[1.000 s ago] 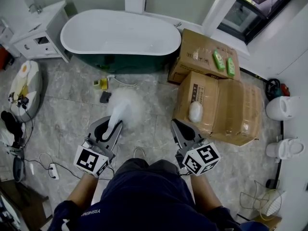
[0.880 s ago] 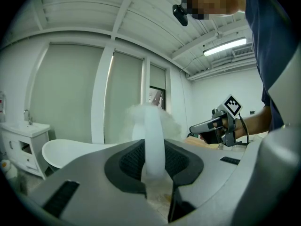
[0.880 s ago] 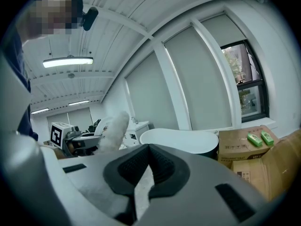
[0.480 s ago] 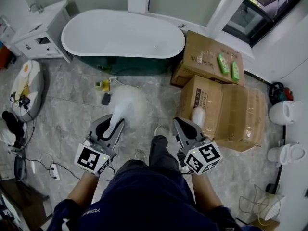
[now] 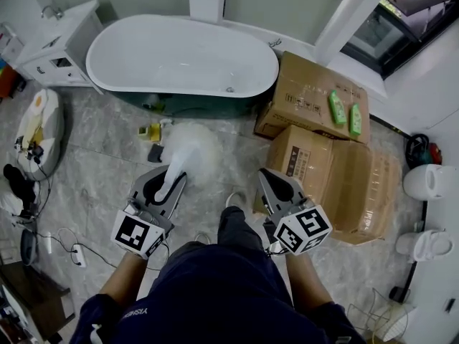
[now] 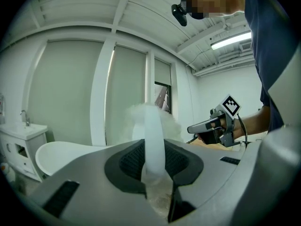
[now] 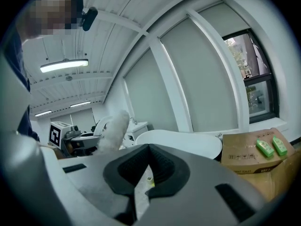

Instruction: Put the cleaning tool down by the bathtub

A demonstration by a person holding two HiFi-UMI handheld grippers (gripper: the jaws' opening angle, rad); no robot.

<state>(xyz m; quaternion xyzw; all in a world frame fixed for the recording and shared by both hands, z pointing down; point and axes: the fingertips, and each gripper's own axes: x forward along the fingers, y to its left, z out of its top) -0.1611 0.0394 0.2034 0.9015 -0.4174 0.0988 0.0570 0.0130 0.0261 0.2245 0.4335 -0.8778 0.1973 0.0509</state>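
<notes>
The duster (image 5: 191, 147) is held in the left tool (image 5: 165, 186), above the floor (image 5: 93, 167) and near the bathtub (image 5: 179, 56), not in contact with either. In the left gripper view the jaws of the left tool (image 6: 154, 160) are seen pressed on the duster's white handle (image 6: 154, 135) from both sides, at a narrow opening. The fluffy white head of the duster (image 6: 141, 121) stands beyond the jaw tips and is pointed toward the far side, where the bathtub lies.

The right tool (image 5: 277, 186) is carried to the right of the left one, well apart from it. In the right gripper view the jaws of the right tool (image 7: 148, 160) are seen drawn together at the tips, and nothing is gripped between them.

The bathtub is set against the far wall. To its left a white cabinet (image 5: 57, 49) is placed. To its right two cardboard boxes (image 5: 305, 92) are stacked side by side, and two green bottles (image 5: 337, 107) are laid on the farther box. A small yellow object (image 5: 150, 130) is seen on the floor just in front of the bathtub, left of the duster's head.
</notes>
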